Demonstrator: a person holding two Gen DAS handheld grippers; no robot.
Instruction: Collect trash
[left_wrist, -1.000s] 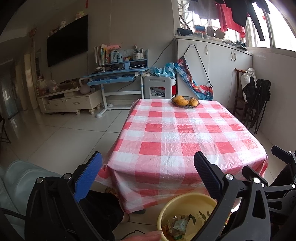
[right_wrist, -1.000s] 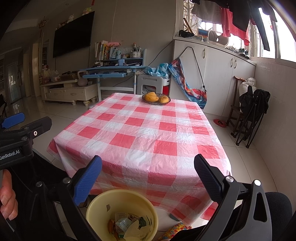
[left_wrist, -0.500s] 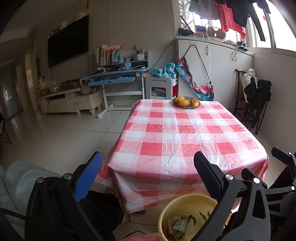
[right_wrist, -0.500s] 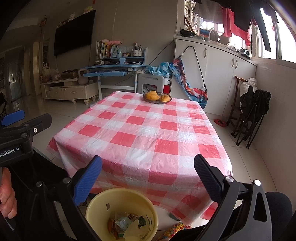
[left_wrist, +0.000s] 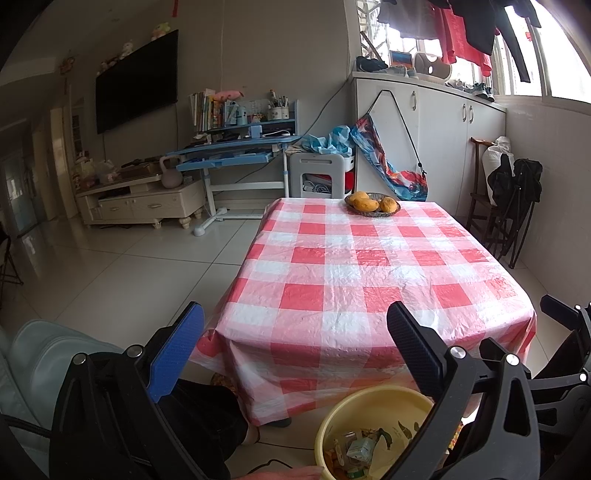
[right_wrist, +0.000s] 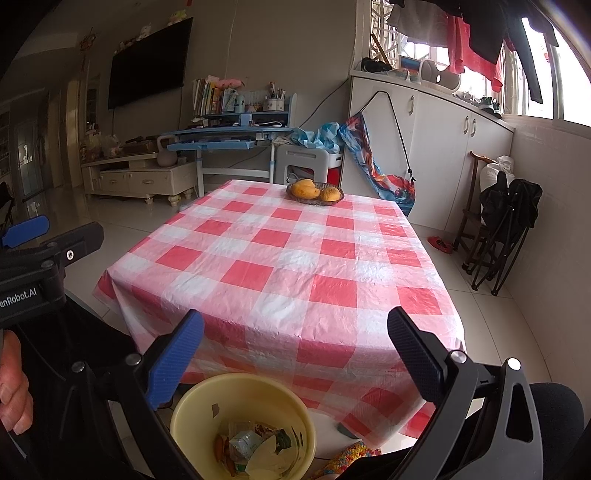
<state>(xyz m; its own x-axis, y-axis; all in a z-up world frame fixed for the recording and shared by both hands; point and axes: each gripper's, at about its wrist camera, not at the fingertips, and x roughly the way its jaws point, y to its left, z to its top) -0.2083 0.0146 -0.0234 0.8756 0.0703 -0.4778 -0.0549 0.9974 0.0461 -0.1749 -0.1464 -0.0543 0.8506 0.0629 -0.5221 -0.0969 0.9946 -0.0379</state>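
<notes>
Both claws hanging spread wide, gripping nothing: left claw (left_wrist: 291, 350), right claw (right_wrist: 293, 354). Round yellow plastic basin (right_wrist: 192, 402) holding wrappers and scraps (right_wrist: 255, 448) sitting on floor, near edge of red-checked surface (right_wrist: 280, 266), directly below right claw, nearer it than left.
</notes>
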